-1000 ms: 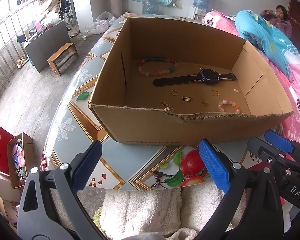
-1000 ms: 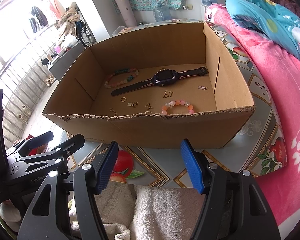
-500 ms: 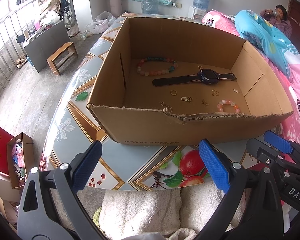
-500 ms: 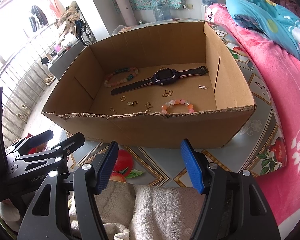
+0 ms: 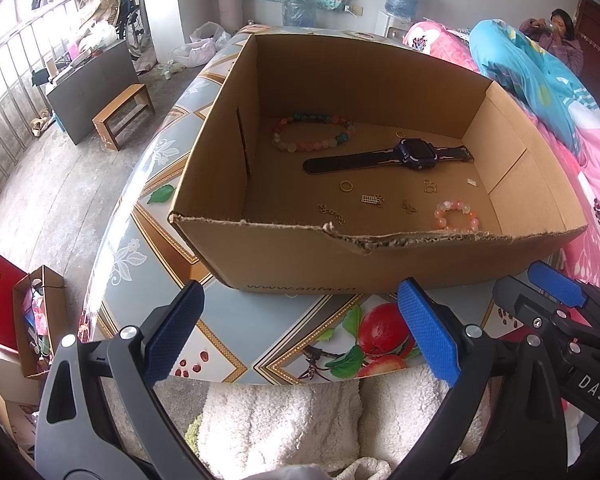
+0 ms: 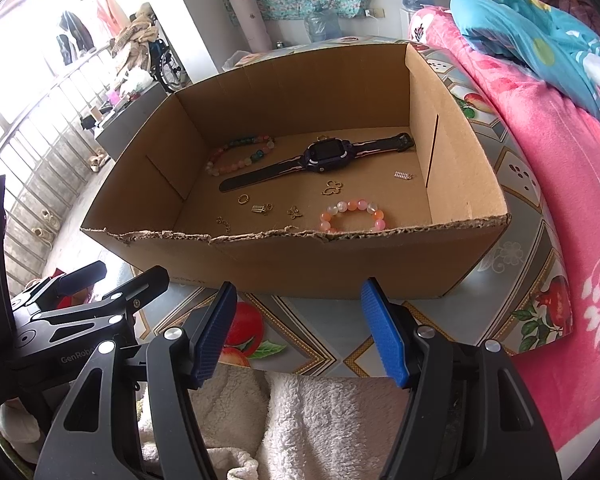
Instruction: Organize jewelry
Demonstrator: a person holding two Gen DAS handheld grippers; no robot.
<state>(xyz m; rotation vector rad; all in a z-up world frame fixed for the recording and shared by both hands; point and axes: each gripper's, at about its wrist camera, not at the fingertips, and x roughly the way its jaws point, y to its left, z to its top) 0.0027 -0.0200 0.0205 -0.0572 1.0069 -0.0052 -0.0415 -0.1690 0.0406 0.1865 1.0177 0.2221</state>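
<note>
Risk first: small gold bits on the box (image 5: 380, 268) floor, a ring (image 5: 346, 186), a chain (image 5: 331, 213), charms (image 6: 294, 212), likely too flat and slight for broad blue pads (image 5: 428, 332); a pinch could skate them across the cardboard or flick one under the watch (image 5: 388, 158); beads likely to roll if caught off-centre, so the pink bracelet (image 6: 352, 216) could slip free; torn near wall could snag a finger on the way in and drag the light box along the table (image 5: 260, 332); with both claws entering together, a knock between them looks possible, since each shows in the other's view.

Left gripper (image 5: 300, 332): spread wide, nothing between the pads, short of the near wall at 6 o'clock of the box. Right gripper (image 6: 300, 332): likewise spread and bare, same side, just beside the left.

Jewelry all inside the box: long bracelet (image 5: 312, 132) at 11 o'clock of the floor; watch across the middle; pink bracelet at 5 o'clock close to the near wall; gold bits around 6 and 7 o'clock; one small piece (image 6: 403, 175) at 3 o'clock near the slit right wall.

Room: open top, free descent from above; bare floor at 9 o'clock and along the far wall; tight by the near wall, where a steep approach seems needed; table edge close under both claws, bedding (image 6: 540, 160) against its 3 o'clock side.
</note>
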